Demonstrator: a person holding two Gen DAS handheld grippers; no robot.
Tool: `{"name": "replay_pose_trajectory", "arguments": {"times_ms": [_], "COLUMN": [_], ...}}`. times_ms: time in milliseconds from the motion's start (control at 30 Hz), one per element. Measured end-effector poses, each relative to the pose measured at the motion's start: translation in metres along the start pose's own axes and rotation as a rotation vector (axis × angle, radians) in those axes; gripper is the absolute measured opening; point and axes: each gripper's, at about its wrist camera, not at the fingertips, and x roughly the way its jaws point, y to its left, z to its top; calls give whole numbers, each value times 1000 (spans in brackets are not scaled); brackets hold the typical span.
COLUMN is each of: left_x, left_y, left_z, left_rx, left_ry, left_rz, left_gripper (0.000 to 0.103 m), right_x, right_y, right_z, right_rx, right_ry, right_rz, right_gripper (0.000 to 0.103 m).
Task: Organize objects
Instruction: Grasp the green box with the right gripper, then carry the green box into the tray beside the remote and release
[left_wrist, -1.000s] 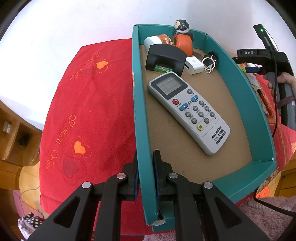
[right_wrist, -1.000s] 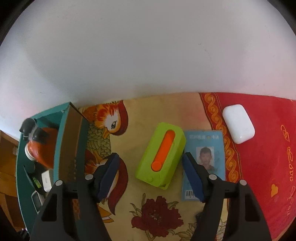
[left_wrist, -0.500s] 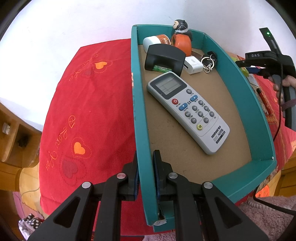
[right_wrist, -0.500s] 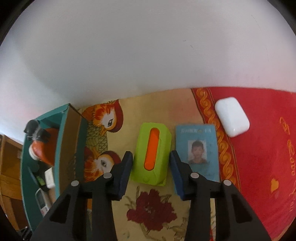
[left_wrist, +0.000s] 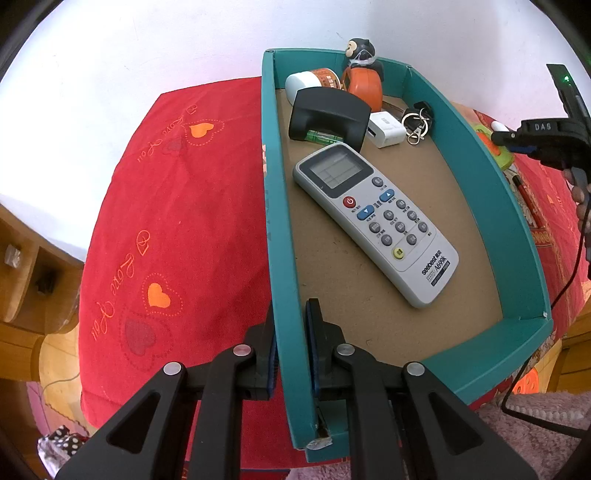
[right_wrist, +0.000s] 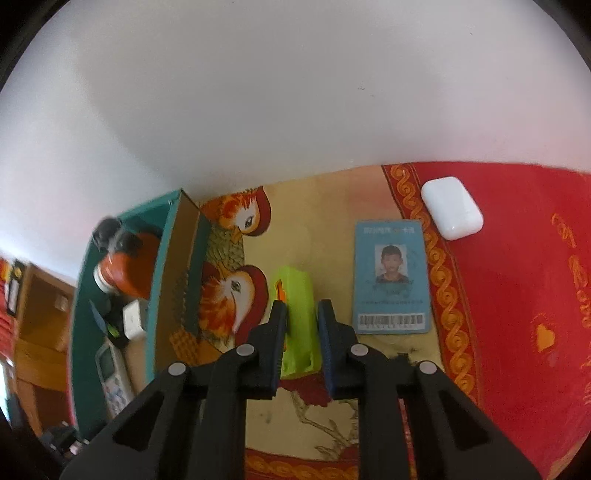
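Note:
My left gripper (left_wrist: 291, 306) is shut on the left wall of the teal box (left_wrist: 517, 221), one pad inside and one outside. A grey remote (left_wrist: 373, 218) lies in the box with a black holder (left_wrist: 328, 114), a white charger (left_wrist: 386, 129), keys (left_wrist: 417, 118), a jar (left_wrist: 314, 79) and an orange figure (left_wrist: 364, 83). In the right wrist view my right gripper (right_wrist: 301, 306) is closing, and its pads press on a lime-green case (right_wrist: 295, 325) with an orange slot, tipped on its side. A blue ID card (right_wrist: 391, 277) and a white earbud case (right_wrist: 452, 206) lie to its right.
The teal box (right_wrist: 110, 332) stands just left of the green case on a patterned cloth (right_wrist: 332, 206). A red cloth (left_wrist: 184, 221) with hearts covers the table left of the box. A white wall is behind. A wooden shelf (left_wrist: 26, 266) is at the far left.
My right gripper's jaws have come together from wide apart onto the green case, which has turned from lying flat onto its side. The left gripper and the box have not moved.

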Motion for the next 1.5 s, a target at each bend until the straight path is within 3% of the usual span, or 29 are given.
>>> {"name": "replay_pose_trajectory", "arguments": {"times_ms": [67,133,200,233,300,467,567,833,1033,1300,1500], "left_x": [0,0,0,0,0,1,1,0,0,0,0], "left_y": [-1,0,0,-1,-1,0,0,-1,-3,-2,-2], "left_z": [0,0,0,0,-1,-1,-1,-2,-2,-2,-2], "left_rx": [1,0,1,-1,-2,-4,-3,-2,-5,-5,-3], "left_ry": [0,0,0,0,0,-1,-1,0,0,0,-1], "left_rz": [1,2,3,3,3,3,3,4,5,5,5], "left_gripper": [14,14,14,14,14,14,14,14,14,14,14], "right_x": [4,0,4,5,11,29,30,18,-20,-54,-27], "right_y": [-10,-12,-12,-12,-6,9,20,7,18,91,146], "right_z": [3,-3,-2,-1,0,-3,-6,-6,-4,-23,-48], "right_rx": [-9,-8,-14,-18,-47,-122,-199,-129,-131,-337,-489], "right_ry": [21,23,51,58,90,123,99,85,23,41,120], "right_rz": [13,2,-5,3,7,-81,-149,-57,33,170,117], "right_gripper": [17,28,60,61,61,59,39,39,39,39,39]}}
